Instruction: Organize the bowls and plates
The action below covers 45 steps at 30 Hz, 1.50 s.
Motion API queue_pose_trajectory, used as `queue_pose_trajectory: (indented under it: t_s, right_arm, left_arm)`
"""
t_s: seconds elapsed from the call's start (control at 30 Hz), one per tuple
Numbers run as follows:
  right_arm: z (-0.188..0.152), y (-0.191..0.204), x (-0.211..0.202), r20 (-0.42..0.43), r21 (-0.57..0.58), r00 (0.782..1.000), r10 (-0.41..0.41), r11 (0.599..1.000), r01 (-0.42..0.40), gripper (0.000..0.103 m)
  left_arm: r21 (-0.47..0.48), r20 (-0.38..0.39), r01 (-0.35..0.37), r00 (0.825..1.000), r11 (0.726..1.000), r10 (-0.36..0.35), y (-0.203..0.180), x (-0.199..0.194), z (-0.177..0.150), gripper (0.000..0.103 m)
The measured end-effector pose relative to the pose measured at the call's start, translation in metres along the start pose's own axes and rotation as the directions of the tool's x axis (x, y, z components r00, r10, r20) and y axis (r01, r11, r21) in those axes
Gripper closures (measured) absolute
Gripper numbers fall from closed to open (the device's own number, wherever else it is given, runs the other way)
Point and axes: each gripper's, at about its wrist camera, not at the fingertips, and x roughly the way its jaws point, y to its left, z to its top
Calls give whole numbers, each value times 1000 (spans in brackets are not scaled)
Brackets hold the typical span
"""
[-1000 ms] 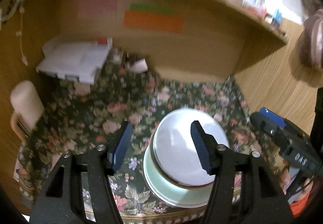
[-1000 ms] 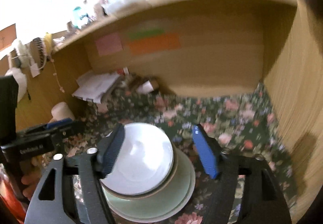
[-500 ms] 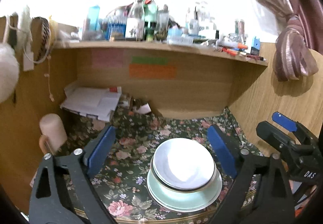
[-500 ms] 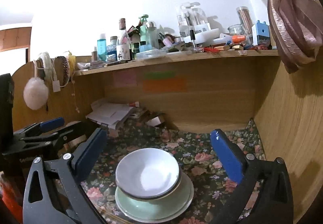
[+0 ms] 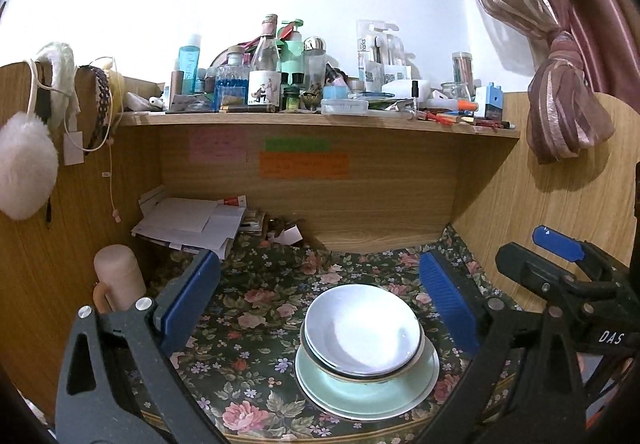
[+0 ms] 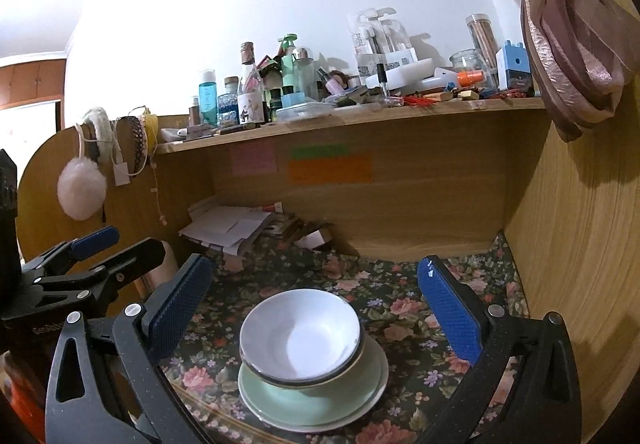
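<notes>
A stack of dishes stands on the floral tablecloth near the table's front edge: white bowls [image 5: 362,330] nested on pale green plates [image 5: 366,388]. The stack also shows in the right wrist view, bowls [image 6: 300,336] on plates [image 6: 314,398]. My left gripper [image 5: 318,296] is open and empty, held back above the stack. My right gripper [image 6: 316,300] is open and empty, also pulled back from the stack. The right gripper shows at the right in the left wrist view [image 5: 560,252]; the left one shows at the left in the right wrist view [image 6: 92,244].
A wooden desk hutch surrounds the table; its shelf [image 5: 320,120] is crowded with bottles. A pile of papers [image 5: 192,222] lies at the back left. A pink mug [image 5: 118,278] stands at the left. A curtain [image 5: 560,116] hangs at the right.
Both grippers have drawn back and up from the stacked bowls and opened wider. The stack stays in place on the table.
</notes>
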Motion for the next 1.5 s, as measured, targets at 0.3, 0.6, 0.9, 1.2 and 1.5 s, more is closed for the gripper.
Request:
queue_pose_trajectory:
  t_s: [0.3,0.6,0.9,1.2,1.5]
  right_arm:
    - [-1,4,3,-10,3,1000,14,1000,-14,0]
    - [-1,6,4,-13,7,1000,17,1000,-17,0]
    - [-1,6,4,-11,6,1000,18,1000,-18,0]
    - [-1,9,3,-7,7,1000,19,1000,-19,0]
    - [-1,11,4,-8,9,1000,17,1000,-17,0]
  left_arm:
    - [3,4,-6,1000,1000,6,0,-1,0,0]
    - [4,2,9,1000,1000,-9,1,0,-2,0]
    - [4,2,13,1000,1000,-13,0,0,-2,0]
    - [8,8,18,1000,1000,-18,0,-1,-1,0]
    - [9,8,19,1000,1000,-19,1,-1,-1,0]
